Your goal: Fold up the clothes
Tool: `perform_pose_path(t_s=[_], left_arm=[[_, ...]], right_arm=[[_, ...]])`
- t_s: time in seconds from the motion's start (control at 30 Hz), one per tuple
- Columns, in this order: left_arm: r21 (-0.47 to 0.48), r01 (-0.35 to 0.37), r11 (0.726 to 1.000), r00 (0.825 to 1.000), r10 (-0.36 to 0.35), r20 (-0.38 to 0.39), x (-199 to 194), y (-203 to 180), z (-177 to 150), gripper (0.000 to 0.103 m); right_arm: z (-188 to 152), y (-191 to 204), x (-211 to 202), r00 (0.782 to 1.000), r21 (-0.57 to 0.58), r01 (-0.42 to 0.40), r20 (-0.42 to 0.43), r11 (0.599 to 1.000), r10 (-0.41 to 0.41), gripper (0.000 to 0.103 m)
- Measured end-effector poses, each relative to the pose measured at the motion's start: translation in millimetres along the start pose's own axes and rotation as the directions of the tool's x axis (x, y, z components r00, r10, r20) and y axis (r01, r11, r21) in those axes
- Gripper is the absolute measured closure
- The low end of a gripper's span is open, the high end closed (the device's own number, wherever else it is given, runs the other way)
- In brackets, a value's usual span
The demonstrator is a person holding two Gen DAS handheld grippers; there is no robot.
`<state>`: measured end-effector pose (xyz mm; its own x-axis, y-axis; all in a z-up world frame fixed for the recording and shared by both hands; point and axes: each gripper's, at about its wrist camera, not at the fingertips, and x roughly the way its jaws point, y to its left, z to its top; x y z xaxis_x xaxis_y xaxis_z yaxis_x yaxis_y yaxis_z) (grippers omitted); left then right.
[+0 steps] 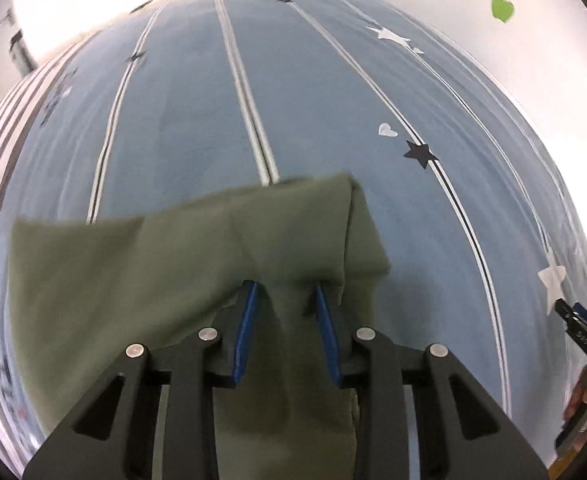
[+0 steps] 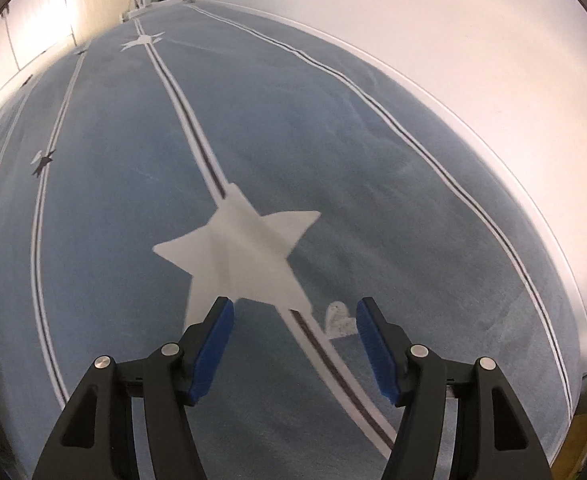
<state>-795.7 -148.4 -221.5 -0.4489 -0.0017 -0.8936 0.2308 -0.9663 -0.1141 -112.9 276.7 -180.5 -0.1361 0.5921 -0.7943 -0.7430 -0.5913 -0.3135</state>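
**Left gripper clamped on green garment; right gripper empty**

Left gripper [image 1: 285,292]: blue pads pinch a bunched ridge of the olive-green garment [image 1: 141,280], which drapes over the blue striped cloth [image 1: 313,100] and hangs toward the camera. Upper right corner folded over.

Right gripper [image 2: 293,308]: jaws spread wide, nothing between them, hovering over the cloth just short of a large white star [image 2: 241,252].
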Motion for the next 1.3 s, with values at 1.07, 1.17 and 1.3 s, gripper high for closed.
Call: perform_pose_path(t_s=[1.07, 1.17, 1.3], left_arm=[[-0.066, -0.148, 0.987, 0.988, 0.151, 0.042, -15.7, 118.3, -9.4, 0.083], [-0.089, -0.128, 0.988, 0.989, 0.133, 0.057, -19.8, 129.4, -8.1, 0.083], [-0.125, -0.172, 0.977, 0.98, 0.182, 0.077, -46.5, 146.9, -19.0, 0.082]], right_arm=[[-21.2, 156.8, -71.8, 0.944, -0.16, -0.328, -0.009, 0.931, 0.331, 0.043], [-19.1, 184.3, -87.8, 0.92, -0.194, -0.385, 0.005, 0.903, 0.393, 0.043], [-14.1, 232.3, -116.0, 0.876, -0.242, -0.464, 0.016, 0.852, 0.482, 0.043]])
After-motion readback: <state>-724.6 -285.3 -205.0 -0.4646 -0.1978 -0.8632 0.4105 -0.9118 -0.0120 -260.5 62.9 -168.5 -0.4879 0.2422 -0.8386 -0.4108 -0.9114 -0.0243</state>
